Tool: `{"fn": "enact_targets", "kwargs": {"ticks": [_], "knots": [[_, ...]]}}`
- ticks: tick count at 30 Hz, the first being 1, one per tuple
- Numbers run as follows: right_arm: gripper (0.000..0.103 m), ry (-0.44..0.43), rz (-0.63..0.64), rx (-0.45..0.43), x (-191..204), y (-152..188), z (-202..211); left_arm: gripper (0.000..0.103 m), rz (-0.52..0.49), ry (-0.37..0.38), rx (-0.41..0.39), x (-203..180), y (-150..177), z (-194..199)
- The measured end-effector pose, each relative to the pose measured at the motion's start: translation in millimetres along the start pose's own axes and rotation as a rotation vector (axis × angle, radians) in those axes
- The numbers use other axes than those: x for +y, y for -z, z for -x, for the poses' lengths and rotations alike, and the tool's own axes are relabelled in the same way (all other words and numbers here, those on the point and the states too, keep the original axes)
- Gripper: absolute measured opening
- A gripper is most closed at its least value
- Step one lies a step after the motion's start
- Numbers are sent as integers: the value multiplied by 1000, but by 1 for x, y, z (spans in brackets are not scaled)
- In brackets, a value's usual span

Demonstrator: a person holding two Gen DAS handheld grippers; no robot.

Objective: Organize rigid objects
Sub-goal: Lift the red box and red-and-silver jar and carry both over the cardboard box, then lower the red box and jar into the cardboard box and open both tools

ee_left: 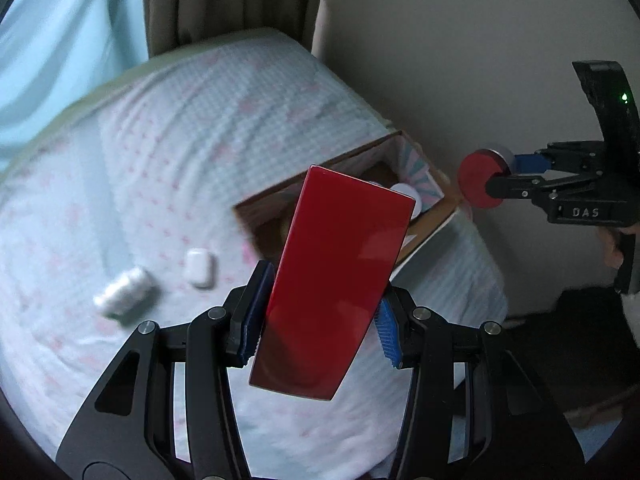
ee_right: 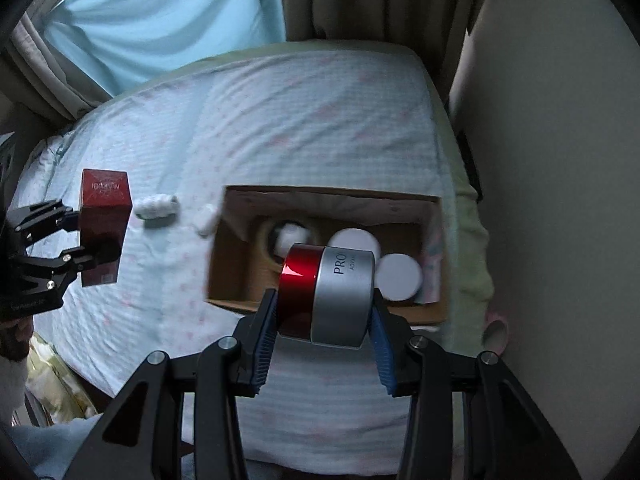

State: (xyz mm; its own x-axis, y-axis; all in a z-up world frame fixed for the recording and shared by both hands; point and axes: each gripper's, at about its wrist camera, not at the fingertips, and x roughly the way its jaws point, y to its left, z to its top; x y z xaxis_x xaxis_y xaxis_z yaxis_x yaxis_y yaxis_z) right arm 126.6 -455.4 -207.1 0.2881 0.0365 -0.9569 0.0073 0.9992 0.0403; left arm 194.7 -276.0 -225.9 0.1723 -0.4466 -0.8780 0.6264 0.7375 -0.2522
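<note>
While both tongs are loaded and held above the bed point(ee_right: 320, 120), the items stand as follows.

Item 1: red box point(ee_left: 336, 280), tall, glossy, rectangular. Clamped at its lower half between the blue pads of the left tongs point(ee_left: 320, 316); tilted, its top leaning to the right. In the right wrist view it hangs over the bed's left side, gold lettering on its top face (too blurred to read).

Item 2: jar point(ee_right: 328, 296), round, with a red part on the left and a silver part on the right (lettering "PRO" legible). Lying on its side, clamped end to end by the right tongs point(ee_right: 324, 344), over the near edge of the cardboard box point(ee_right: 224, 264).

Item 3: cardboard box, open-topped, resting on the bed towards its right edge. Inside: 2 white round lids point(ee_right: 399, 276) side by side at the right, a roll of tape point(ee_right: 266, 246) at the left with a white object within its ring (blurred).

Item 4: white bottle point(ee_left: 122, 294), lying on its side on the bed sheet, left of the cardboard box.

Item 5: small white case point(ee_left: 199, 267), rounded, lying between the white bottle and the cardboard box, just beside the box's left wall.
</note>
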Motion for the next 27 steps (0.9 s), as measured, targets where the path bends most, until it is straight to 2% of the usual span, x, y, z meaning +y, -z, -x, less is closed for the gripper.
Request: {"fn": "enact_targets", "kwargs": {"ticks": [5,11,20,27], "knots": [[39,-9,7,33,-50,-9,-30,44,29,-7,37,-38,-13,-43],[39,-26,14,68,-78,-20,-68,44,-8,-36,89,-71,-30,-92],[39,-36,115,94,-88,-40,-126,44,-52,-82,161,-77,-51,-156],[39,-35,197,112,-85,-47,-161,44,-105,-101,235,-77,-40,-201]]}}
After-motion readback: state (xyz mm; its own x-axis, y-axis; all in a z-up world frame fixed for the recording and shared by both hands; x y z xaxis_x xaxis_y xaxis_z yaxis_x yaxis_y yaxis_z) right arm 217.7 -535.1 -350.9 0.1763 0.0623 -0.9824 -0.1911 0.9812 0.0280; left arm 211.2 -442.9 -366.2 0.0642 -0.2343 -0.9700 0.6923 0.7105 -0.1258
